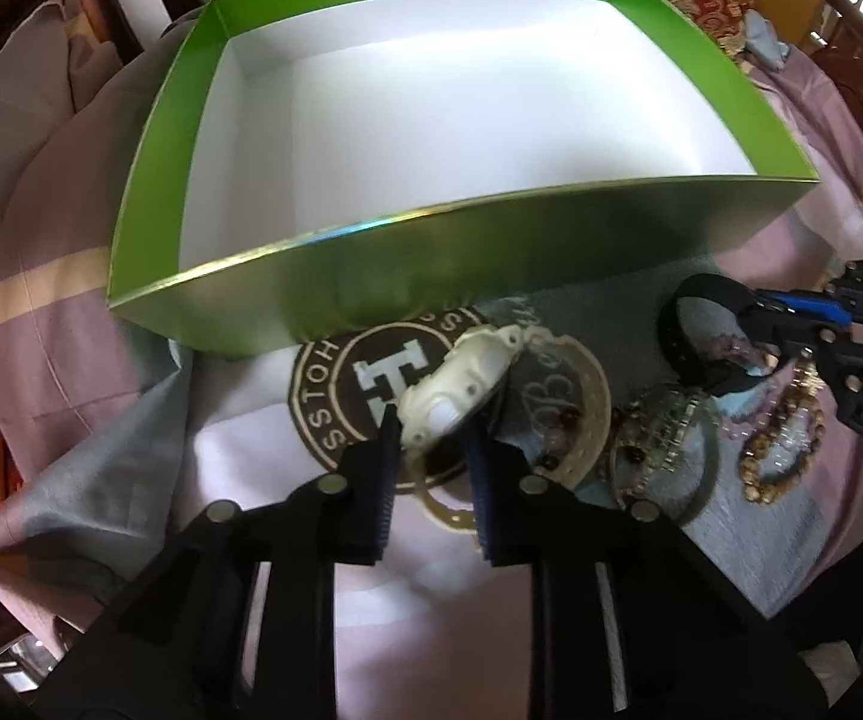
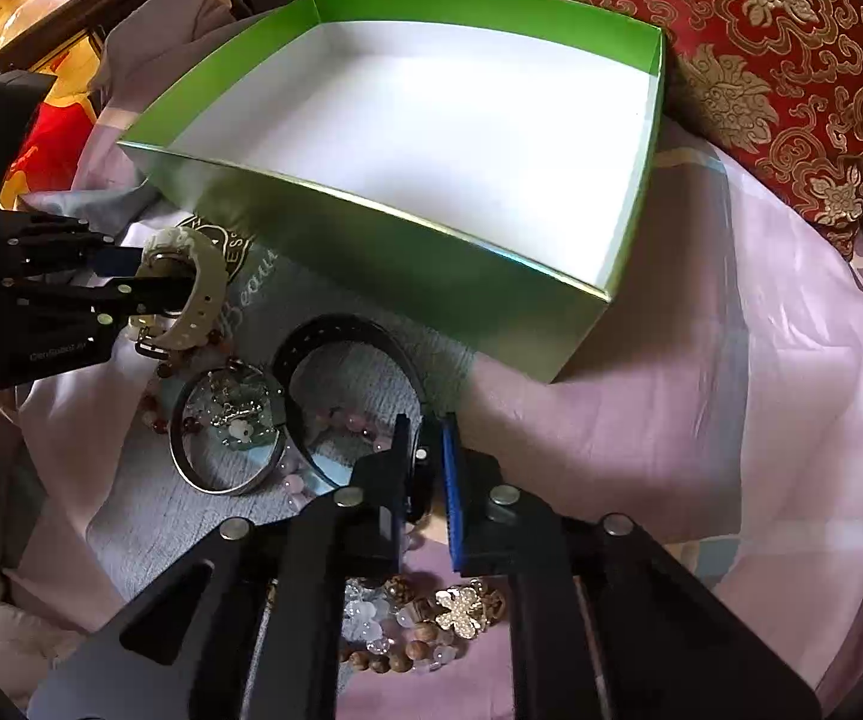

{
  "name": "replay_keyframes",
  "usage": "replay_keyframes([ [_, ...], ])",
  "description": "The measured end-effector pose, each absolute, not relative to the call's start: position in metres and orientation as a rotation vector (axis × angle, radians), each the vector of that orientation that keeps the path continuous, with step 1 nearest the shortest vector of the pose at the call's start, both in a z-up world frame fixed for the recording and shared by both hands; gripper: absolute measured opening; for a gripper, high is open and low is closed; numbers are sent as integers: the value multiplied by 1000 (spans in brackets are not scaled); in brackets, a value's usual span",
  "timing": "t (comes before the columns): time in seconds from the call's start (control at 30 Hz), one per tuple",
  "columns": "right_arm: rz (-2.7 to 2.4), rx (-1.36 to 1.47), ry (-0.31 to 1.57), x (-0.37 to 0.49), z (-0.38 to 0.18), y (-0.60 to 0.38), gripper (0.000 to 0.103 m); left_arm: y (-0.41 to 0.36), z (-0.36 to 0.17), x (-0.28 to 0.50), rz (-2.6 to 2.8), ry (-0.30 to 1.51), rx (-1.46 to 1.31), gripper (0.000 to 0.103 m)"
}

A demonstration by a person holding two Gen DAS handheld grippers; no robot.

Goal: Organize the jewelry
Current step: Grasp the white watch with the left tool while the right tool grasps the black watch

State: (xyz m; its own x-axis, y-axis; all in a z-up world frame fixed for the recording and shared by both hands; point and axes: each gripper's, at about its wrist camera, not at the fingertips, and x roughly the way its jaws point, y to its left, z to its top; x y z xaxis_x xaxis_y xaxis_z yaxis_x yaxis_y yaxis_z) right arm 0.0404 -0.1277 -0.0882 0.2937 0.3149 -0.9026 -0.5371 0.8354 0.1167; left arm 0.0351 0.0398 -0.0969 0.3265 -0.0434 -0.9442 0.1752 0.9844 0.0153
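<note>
Pink bedding serves as a sorting bench, with a green box [image 2: 407,252] waiting empty at the far side.

Both claws are already loaded: the left gripper [image 1: 431,420] has closed on a cream watch [image 1: 461,378], lifted just short of the box's near wall, while the right gripper [image 2: 425,444] pinches a black watch strap [image 2: 335,330] low over the cloth (presumably so each piece travels separately). Between them, still on the bedding, lie a glass-faced bangle [image 2: 227,426] and beaded bracelets [image 2: 419,642], near the box and untouched.
</note>
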Motion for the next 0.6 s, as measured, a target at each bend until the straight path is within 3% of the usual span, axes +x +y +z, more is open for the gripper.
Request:
replay_keyframes([
  [0.2,561,-192,1127,45,-82,-139,10,33,-88,25,-260,1226,106,20],
  [0.3,555,-173,1121,47,-80,-143,10,30,-91,28,-244,1230,130,28],
  [0.37,556,-172,1133,48,-82,-144,14,26,-92,29,-227,1233,126,29],
  [0.43,554,-178,1133,46,-83,-141,29,26,-96,32,-210,1240,116,33],
  [0.57,569,-199,1131,44,-86,-134,29,26,-101,37,-193,1239,137,33],
  [0.6,567,-207,1130,44,-87,-132,29,24,-101,37,-194,1237,141,28],
])
